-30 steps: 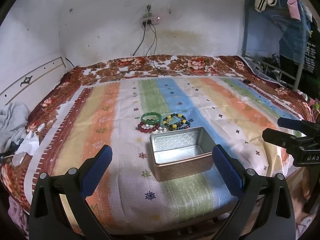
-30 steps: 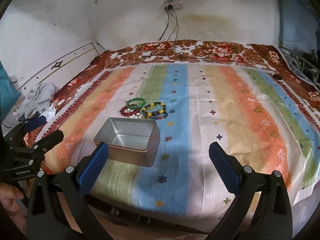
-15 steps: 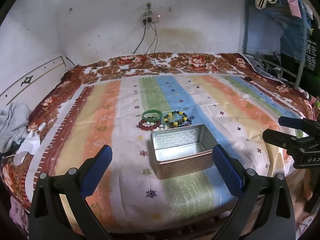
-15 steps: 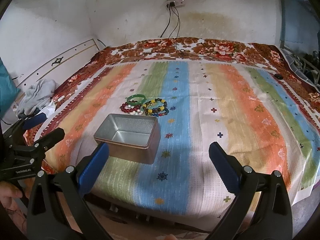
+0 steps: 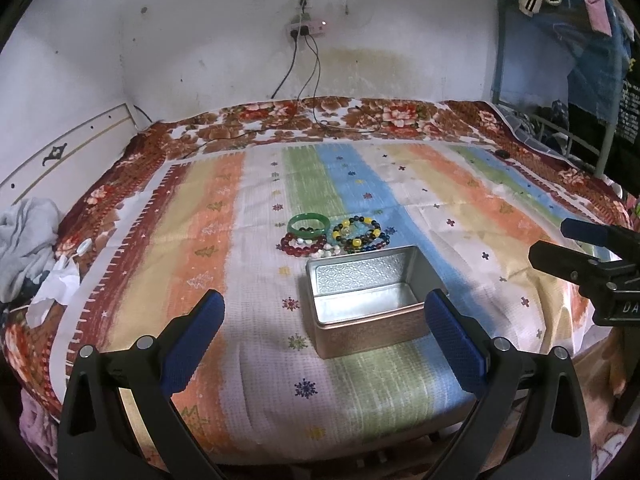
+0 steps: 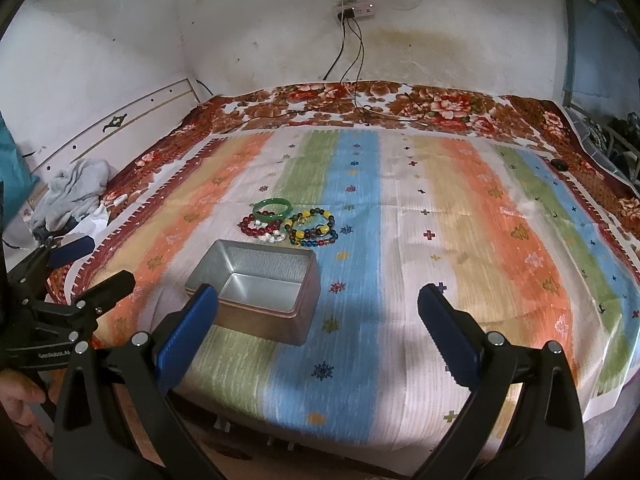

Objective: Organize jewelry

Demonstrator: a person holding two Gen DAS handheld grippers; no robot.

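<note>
Left wrist view shows the left gripper (image 5: 322, 326) and right gripper (image 6: 318, 318) wide open and empty, now nearer the bed than a second ago, so picking begins: bracelets (image 5: 334, 236) lie just behind the open tin box (image 5: 366, 300).

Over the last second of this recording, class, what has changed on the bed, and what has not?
Both grippers eased slightly forward, so the tin and bracelets sit a little lower in each view. The left gripper and right gripper remain open and hold nothing. Tin and bracelets have not moved on the striped cloth.
</note>
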